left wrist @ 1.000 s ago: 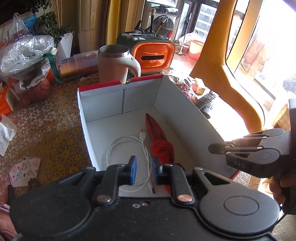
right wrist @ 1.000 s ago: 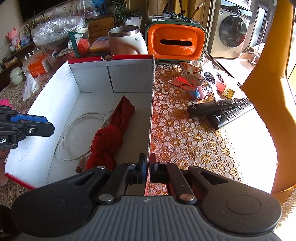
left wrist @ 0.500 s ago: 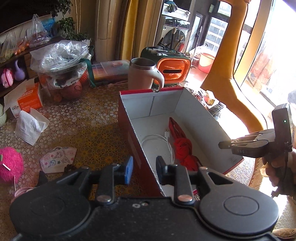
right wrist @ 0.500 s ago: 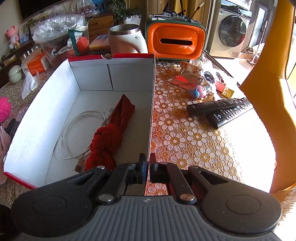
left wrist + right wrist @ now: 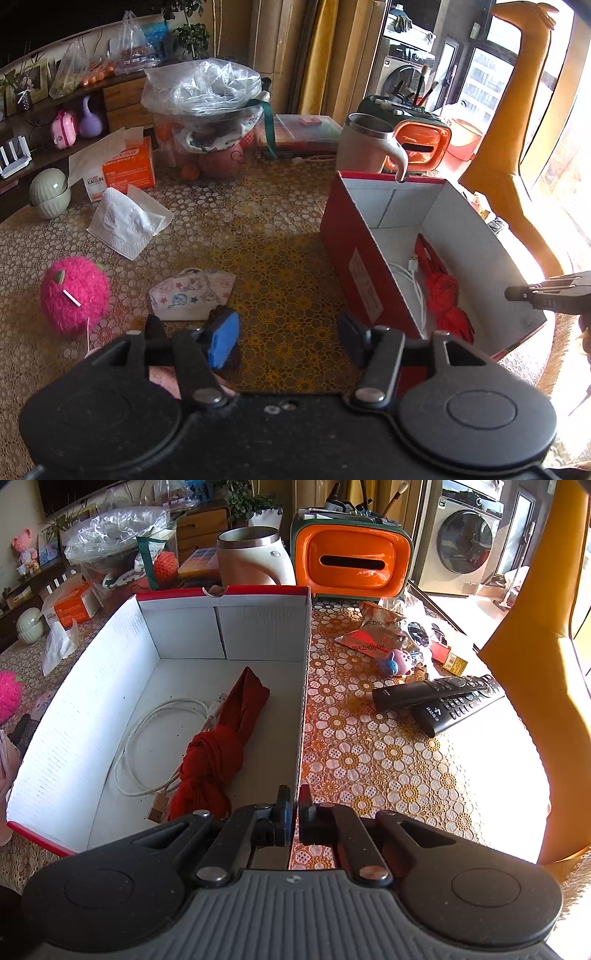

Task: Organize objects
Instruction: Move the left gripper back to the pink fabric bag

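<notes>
A red box with a white inside (image 5: 369, 280) (image 5: 74, 716) stands on the lace-covered table and holds a white cable (image 5: 140, 746) and a knotted red cloth (image 5: 214, 757). My left gripper (image 5: 288, 339) hovers over bare table left of the box; its jaws are opening with nothing between them. Just ahead of its left finger lie a patterned face mask (image 5: 192, 297) and a fuzzy pink ball (image 5: 74, 295). My right gripper (image 5: 294, 814) (image 5: 517, 294) is shut on the box's right wall near the front corner.
Right of the box lie two black remotes (image 5: 439, 701), snack packets (image 5: 373, 635) and a small toy (image 5: 397, 661). Behind it stand a mug (image 5: 369, 147) and an orange tissue holder (image 5: 354, 561). A tissue (image 5: 129, 221), an orange carton (image 5: 125, 170) and a bagged basket (image 5: 207, 122) sit at left.
My left gripper has swung left from above the box's inside to over the table beside it, and its jaws have spread wide. The right gripper and the box have stayed put.
</notes>
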